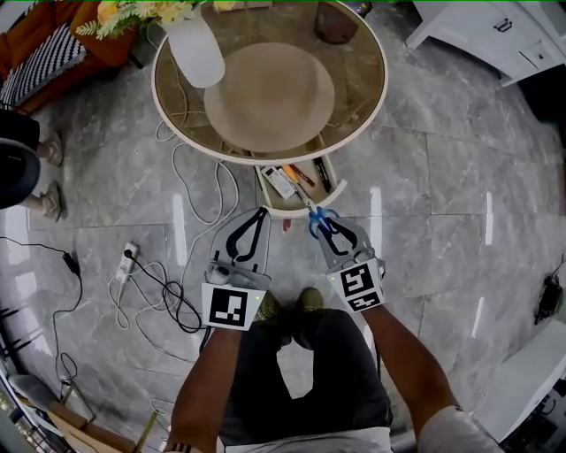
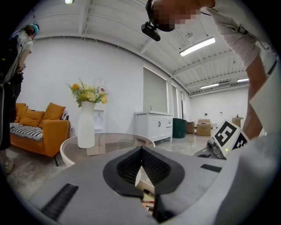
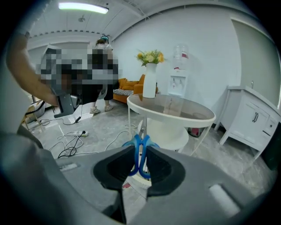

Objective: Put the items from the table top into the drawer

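Note:
A round glass table (image 1: 363, 80) stands ahead of me, and its white drawer (image 1: 337, 189) is pulled open toward me. Inside lie a white box (image 1: 279, 181) and some pens (image 1: 320, 173). My right gripper (image 1: 324, 218) is shut on blue-handled scissors (image 1: 319, 221), whose blades point at the drawer's front rim. In the right gripper view the scissors (image 3: 137, 143) stand upright between the pads of that gripper (image 3: 140, 150). My left gripper (image 1: 259, 215) hovers just left of the drawer front, shut and holding nothing. In its own view the left gripper (image 2: 141, 150) has its tips together.
A white vase (image 1: 196, 49) with yellow flowers and a brown object (image 1: 336, 22) stand on the table. Cables and a power strip (image 1: 130, 259) lie on the floor at left. A person (image 1: 18, 159) stands far left; a white cabinet (image 1: 495, 31) is at top right.

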The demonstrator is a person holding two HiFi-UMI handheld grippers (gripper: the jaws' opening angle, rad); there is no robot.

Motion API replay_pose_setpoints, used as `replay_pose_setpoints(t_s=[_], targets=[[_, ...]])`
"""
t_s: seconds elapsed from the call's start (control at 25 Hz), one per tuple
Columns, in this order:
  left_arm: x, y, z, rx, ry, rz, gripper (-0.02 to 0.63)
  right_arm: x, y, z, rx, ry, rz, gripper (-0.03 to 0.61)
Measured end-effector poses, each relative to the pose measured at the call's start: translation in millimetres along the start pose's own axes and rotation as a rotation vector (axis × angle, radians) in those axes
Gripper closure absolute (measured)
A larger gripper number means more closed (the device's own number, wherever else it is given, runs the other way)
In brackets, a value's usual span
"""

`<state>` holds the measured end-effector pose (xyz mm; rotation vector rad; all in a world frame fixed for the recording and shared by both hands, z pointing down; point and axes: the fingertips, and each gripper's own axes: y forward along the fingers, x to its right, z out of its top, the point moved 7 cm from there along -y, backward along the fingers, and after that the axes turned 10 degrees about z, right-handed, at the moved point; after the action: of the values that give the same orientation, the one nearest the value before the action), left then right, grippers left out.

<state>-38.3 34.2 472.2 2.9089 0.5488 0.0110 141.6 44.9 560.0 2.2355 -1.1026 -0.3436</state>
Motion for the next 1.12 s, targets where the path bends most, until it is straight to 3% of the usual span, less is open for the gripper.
replay_pose_setpoints(t_s=[0.64,1.12], targets=[[-36,73,-118,0.082,0.01,0.031,0.614,46,125,-78,-0.068,-0.037,0.034,0.495],[-50,102,-171,0.14,0.038,0.043,0.614,61,183,-114,-0.108,-0.092,0.093,0.495]])
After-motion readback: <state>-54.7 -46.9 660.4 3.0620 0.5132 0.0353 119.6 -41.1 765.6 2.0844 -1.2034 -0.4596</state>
